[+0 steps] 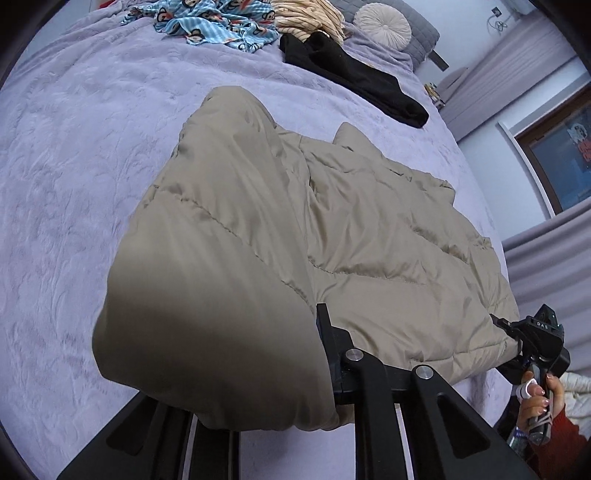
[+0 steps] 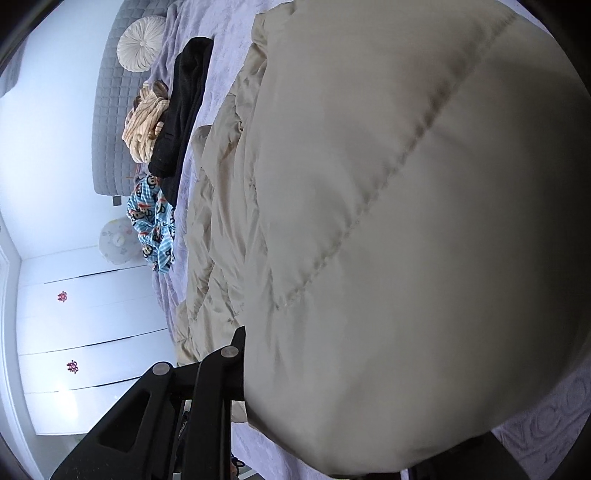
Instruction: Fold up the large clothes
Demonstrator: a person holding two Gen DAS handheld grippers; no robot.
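Garment: beige quilted puffer coat [image 1: 369,229] lies spread on the bed [image 1: 74,184], near edge bunched and raised toward both cameras; also fills the right wrist view [image 2: 406,221].
Left gripper [image 1: 295,369]: one black finger [image 1: 325,332] shows at the right of a thick coat fold; the fold covers the other finger. The fingers appear closed on that fold, which bulges over the mechanism.
Right gripper [image 1: 506,332]: seen in the left wrist view at the coat's near right corner, held by the person's hand [image 1: 539,398]. Its fingers pinch the coat hem. In the right wrist view [image 2: 258,369], one finger [image 2: 238,354] stands left of the fabric, the other hidden under it.
Bed cover: lilac plush.
Far side of bed: black garment [image 1: 354,77], blue monkey-print garment [image 1: 214,22], cream striped garment [image 1: 310,14], round pale cushion [image 1: 382,24] against the grey headboard [image 2: 110,129].
Background: white wardrobe doors [image 2: 92,332], right wrist view.
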